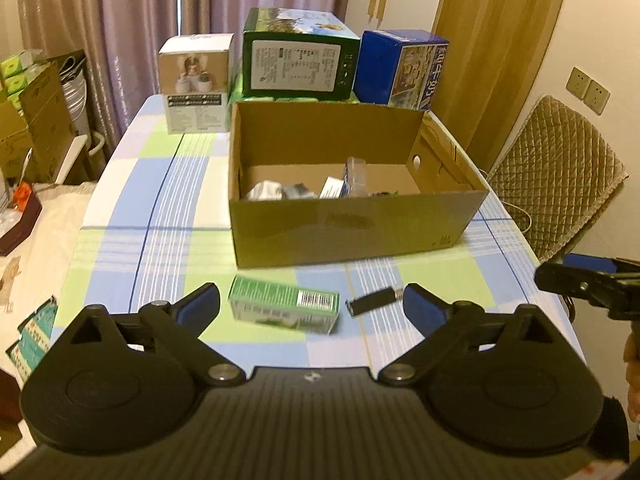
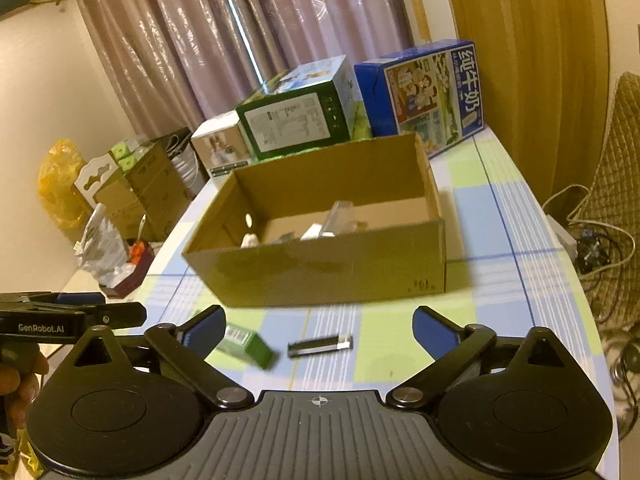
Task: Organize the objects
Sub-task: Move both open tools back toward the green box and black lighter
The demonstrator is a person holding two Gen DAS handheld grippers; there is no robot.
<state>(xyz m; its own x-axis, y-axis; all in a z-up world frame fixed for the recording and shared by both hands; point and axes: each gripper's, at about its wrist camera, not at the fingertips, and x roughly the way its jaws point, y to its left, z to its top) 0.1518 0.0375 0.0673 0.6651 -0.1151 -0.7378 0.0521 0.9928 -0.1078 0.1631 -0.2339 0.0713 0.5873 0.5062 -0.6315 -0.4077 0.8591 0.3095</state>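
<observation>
The near wall of the cardboard box [image 1: 352, 228] hides most of what lies inside; only the tops of a few pale, clear and dark items [image 1: 320, 188] show above its edge, too blurred to identify. The small green carton [image 1: 284, 308] lying between the left gripper's fingers is motion-blurred, its print unreadable. In the right wrist view the same carton is partly covered by that gripper's left finger [image 2: 204, 330]. The dark cylindrical object [image 2: 320, 346] between the right gripper's fingers is too small to name with certainty. The left gripper's body [image 2: 60, 320] is cut off by the frame's left edge, its fingertips unseen there.
</observation>
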